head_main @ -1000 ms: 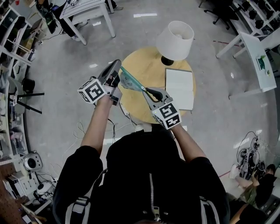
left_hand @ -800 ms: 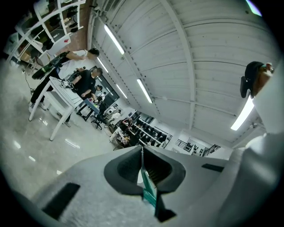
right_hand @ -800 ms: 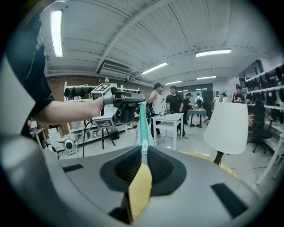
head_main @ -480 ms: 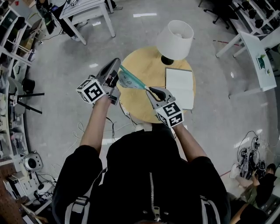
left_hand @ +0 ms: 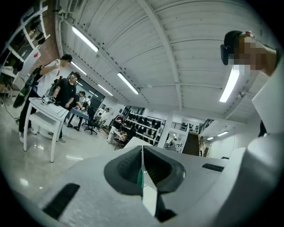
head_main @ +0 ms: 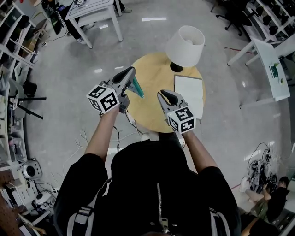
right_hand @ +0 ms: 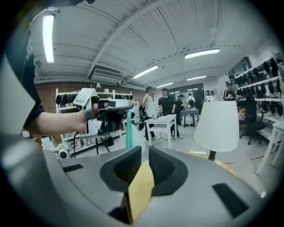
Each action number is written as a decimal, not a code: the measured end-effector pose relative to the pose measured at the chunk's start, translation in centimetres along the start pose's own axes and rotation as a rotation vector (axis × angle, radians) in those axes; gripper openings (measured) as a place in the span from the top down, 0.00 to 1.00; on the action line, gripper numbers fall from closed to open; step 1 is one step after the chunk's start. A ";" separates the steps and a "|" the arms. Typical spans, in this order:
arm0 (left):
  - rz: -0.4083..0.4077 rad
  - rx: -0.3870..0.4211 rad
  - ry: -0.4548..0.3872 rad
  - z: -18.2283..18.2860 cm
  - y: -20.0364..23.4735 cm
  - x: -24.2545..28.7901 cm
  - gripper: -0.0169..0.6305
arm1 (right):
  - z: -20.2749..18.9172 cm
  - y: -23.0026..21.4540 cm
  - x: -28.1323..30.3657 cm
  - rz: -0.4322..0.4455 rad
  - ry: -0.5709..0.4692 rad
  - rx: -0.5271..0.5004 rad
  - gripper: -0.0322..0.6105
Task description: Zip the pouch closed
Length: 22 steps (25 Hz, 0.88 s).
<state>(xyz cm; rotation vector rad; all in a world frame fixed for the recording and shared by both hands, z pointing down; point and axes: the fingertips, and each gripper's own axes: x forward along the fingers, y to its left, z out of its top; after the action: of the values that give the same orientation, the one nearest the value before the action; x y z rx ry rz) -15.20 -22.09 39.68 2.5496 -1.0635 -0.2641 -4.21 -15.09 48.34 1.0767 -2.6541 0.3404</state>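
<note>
A teal pouch (head_main: pixel 137 87) hangs from my left gripper (head_main: pixel 131 70) over the left side of the round wooden table (head_main: pixel 152 69). That gripper is shut on the pouch's top edge, and a thin teal and white strip (left_hand: pixel 140 177) shows between its jaws (left_hand: pixel 142 148). My right gripper (head_main: pixel 161 93) hovers over the table to the right of the pouch, apart from it. Its jaws (right_hand: pixel 145 148) stand slightly apart with only the yellow tabletop showing through the gap. In the right gripper view the pouch (right_hand: pixel 129 128) dangles as a narrow teal band below the left gripper (right_hand: pixel 116 105).
A white lamp (head_main: pixel 185 44) stands at the table's far side, also seen in the right gripper view as a lamp (right_hand: pixel 218 126). A white notebook (head_main: pixel 189 92) lies on the table's right part. White tables (head_main: pixel 92 11) and shelves ring the room, with people in the background.
The right gripper has let go of the pouch's end and drawn back to the right. The pouch, earlier stretched between both grippers, now hangs from the left gripper alone, which rolled and shifted right.
</note>
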 end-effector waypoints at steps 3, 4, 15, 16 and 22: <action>0.022 0.012 0.005 -0.3 0.7 -0.2 0.96 | 1.3 -1.2 -0.2 -0.048 -0.025 0.002 0.88; 0.028 0.006 0.004 -0.4 1.0 -0.4 0.96 | 1.8 -1.6 -0.4 -0.064 -0.037 0.003 0.90; 0.100 0.089 0.050 -2.3 1.8 -1.2 0.96 | 6.8 -5.1 -2.2 -0.181 -0.171 -0.029 0.94; 0.105 0.110 0.061 -2.6 1.7 -1.2 0.96 | 7.0 -5.2 -2.3 -0.186 -0.177 -0.031 0.94; 0.105 0.267 0.131 -4.2 0.5 -0.8 0.95 | 7.3 -5.5 -2.6 -0.197 -0.185 -0.027 0.95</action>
<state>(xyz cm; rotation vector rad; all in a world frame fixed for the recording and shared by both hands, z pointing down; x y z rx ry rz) -14.81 -20.72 43.80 2.6851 -1.2491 0.0779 0.39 -19.56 41.33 1.4096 -2.6685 0.1720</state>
